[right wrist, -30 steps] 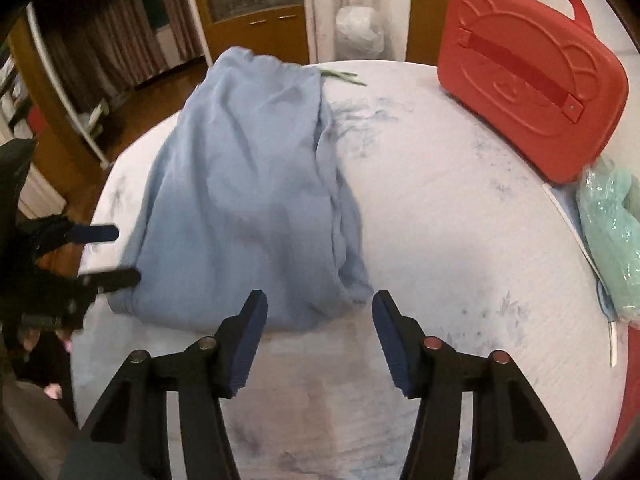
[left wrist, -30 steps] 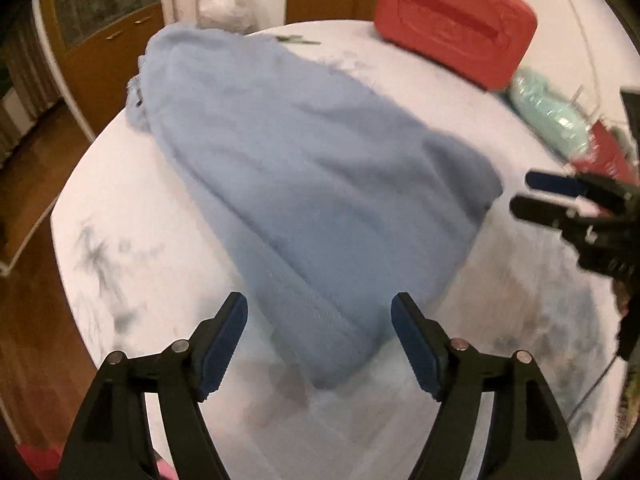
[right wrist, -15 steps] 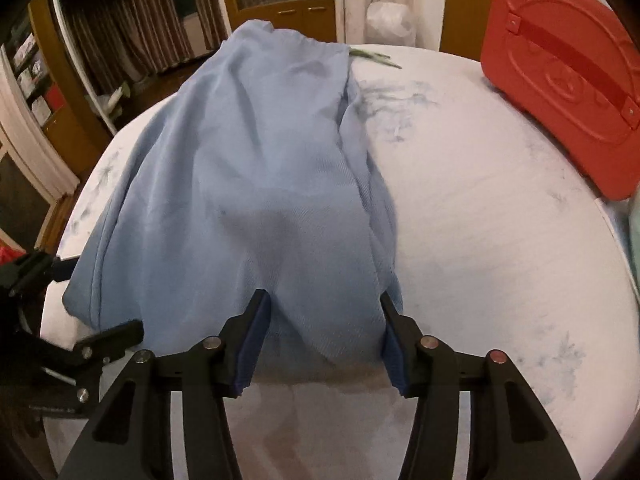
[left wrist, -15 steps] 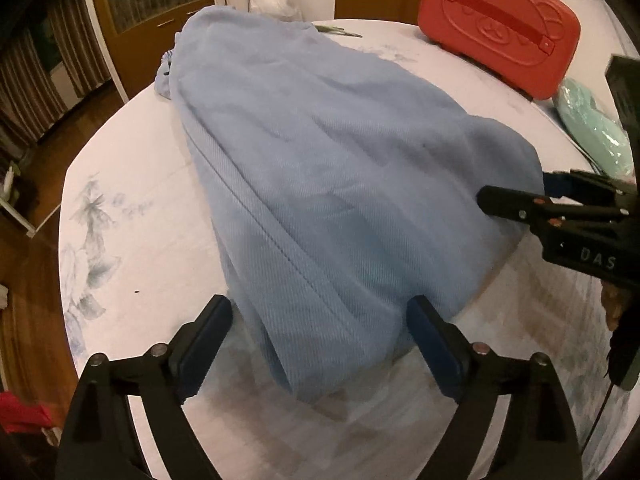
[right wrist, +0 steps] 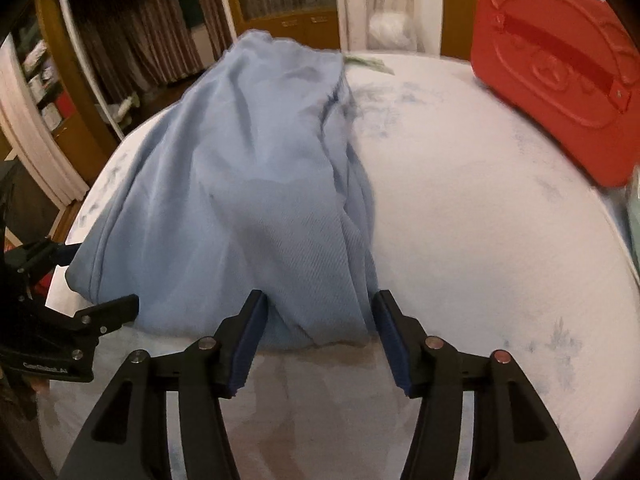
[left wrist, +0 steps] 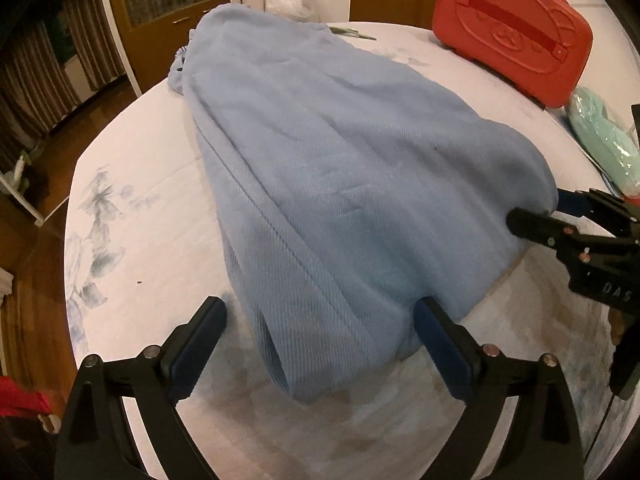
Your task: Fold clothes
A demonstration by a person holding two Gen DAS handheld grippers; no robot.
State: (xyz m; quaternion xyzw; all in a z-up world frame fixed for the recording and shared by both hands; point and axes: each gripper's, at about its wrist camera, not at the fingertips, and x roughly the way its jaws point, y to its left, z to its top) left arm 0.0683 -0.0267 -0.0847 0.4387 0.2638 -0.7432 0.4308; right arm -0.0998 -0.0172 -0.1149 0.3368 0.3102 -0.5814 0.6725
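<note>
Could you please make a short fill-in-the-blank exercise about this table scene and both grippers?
1. The light blue cloth garment lies on a round ____ table.
2. The hard plastic case with a handle is ____ in colour.
3. The near corner of the garment sits between the ____ jaws of the right gripper.
4. The left gripper holds ____.

Missing words: white; red; open; nothing

Both grippers were black – left gripper (left wrist: 320,344), right gripper (right wrist: 320,336) – with blue pads (right wrist: 250,342) and silver screws (right wrist: 434,343).
</note>
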